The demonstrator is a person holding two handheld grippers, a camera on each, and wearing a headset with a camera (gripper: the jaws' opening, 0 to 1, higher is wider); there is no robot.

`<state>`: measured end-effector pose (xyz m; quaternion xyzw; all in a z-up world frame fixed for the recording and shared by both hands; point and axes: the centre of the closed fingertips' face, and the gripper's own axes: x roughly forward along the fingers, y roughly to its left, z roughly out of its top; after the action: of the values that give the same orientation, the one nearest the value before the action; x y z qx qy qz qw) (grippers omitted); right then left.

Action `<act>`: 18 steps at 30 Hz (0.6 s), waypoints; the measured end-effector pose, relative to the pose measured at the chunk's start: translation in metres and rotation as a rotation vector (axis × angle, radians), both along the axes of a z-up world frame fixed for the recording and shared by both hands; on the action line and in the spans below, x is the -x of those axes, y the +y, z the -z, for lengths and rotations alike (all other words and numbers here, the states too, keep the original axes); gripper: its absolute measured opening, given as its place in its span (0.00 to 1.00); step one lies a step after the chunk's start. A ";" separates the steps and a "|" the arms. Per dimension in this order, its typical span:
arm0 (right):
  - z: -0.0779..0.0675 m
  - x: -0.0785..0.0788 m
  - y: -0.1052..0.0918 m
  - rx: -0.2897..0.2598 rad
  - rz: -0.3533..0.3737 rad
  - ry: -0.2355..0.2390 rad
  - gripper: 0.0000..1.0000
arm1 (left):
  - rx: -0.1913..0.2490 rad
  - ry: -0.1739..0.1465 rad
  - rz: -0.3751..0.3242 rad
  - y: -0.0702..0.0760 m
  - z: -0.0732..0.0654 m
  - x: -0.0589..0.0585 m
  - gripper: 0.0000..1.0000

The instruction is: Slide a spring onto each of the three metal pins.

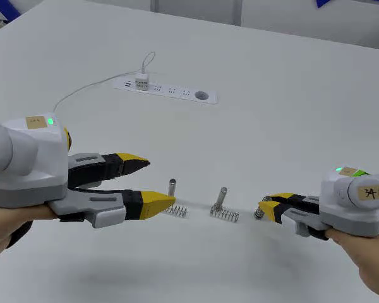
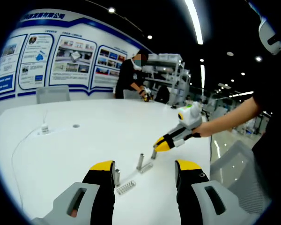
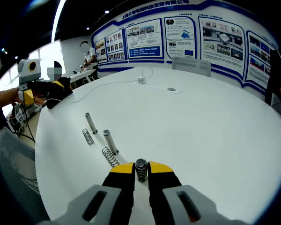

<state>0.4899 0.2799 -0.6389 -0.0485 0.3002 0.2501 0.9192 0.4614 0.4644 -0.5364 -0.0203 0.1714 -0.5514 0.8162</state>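
Two metal pins stand upright on the white table, one point(image 1: 172, 187) near the left gripper and one point(image 1: 222, 197) in the middle. A loose spring point(image 1: 177, 211) lies beside the first pin, and another spring point(image 1: 225, 215) beside the second. My left gripper point(image 1: 156, 182) hovers open just left of the first pin point(image 2: 117, 177), nothing between its yellow tips. My right gripper point(image 1: 265, 206) is low at the right, its tips closed on a third spring point(image 3: 141, 169) standing upright on the table. Whether a pin is inside that spring I cannot tell.
A white power strip point(image 1: 170, 90) with a plugged-in charger and cable lies far back on the table point(image 1: 290, 126). People stand at benches beyond the table point(image 2: 131, 77). A grey chair point(image 3: 192, 65) is at the far edge.
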 end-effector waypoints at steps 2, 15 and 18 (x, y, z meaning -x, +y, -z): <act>-0.001 0.000 0.000 -0.002 0.001 0.000 0.11 | -0.002 -0.001 0.000 0.000 0.000 0.000 0.53; -0.020 0.003 -0.005 -0.016 0.005 -0.034 0.14 | 0.008 -0.011 0.004 -0.001 -0.003 0.002 0.53; -0.027 0.003 -0.007 -0.018 0.009 -0.045 0.14 | 0.009 -0.014 0.010 -0.003 -0.004 0.003 0.53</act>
<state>0.4867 0.2726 -0.6120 -0.0447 0.2775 0.2475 0.9272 0.4582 0.4618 -0.5324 -0.0194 0.1634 -0.5563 0.8145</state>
